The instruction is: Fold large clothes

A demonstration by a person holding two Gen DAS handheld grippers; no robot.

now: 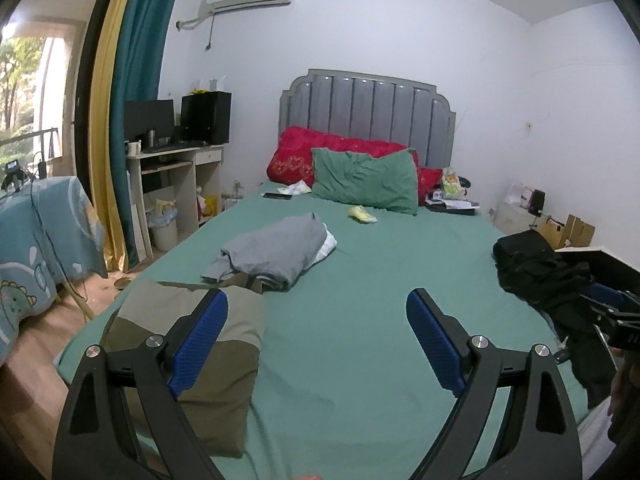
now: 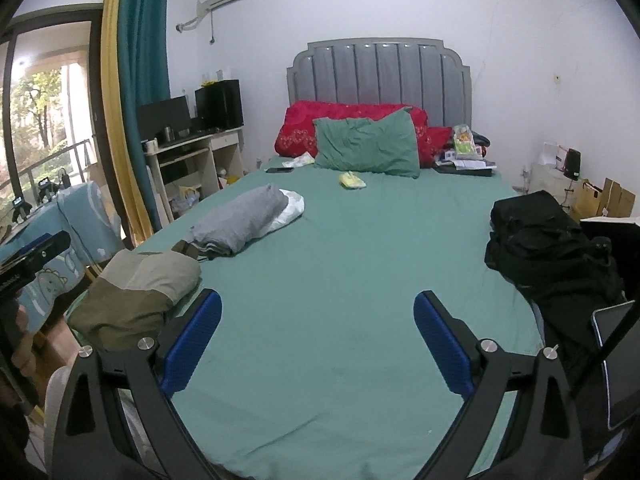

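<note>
Left wrist view, left to right. Dinosaur-print blue cloth at 9 o'clock. White wooden desk carrying a dark monitor at 10 o'clock, beside the teal and yellow curtains. Folded olive-and-khaki garment lies at 7 o'clock on the near left corner of the green-sheeted bed, partly behind the left gripper's near finger. Folded grey garment just beyond it, on top of a white piece; the two stacks appear to touch. Left fingers spread wide, nothing between them. Green pillow against red bedding at 12 o'clock. Crumpled black garment pile at 3 o'clock, on the bed's right edge.

Right wrist view: right gripper over bare sheet at 6 o'clock, blue-padded fingers released and apart, empty. Olive garment at 8 o'clock, black pile at 3 o'clock, well apart. Dark tablet-like screen at 4 o'clock.
</note>
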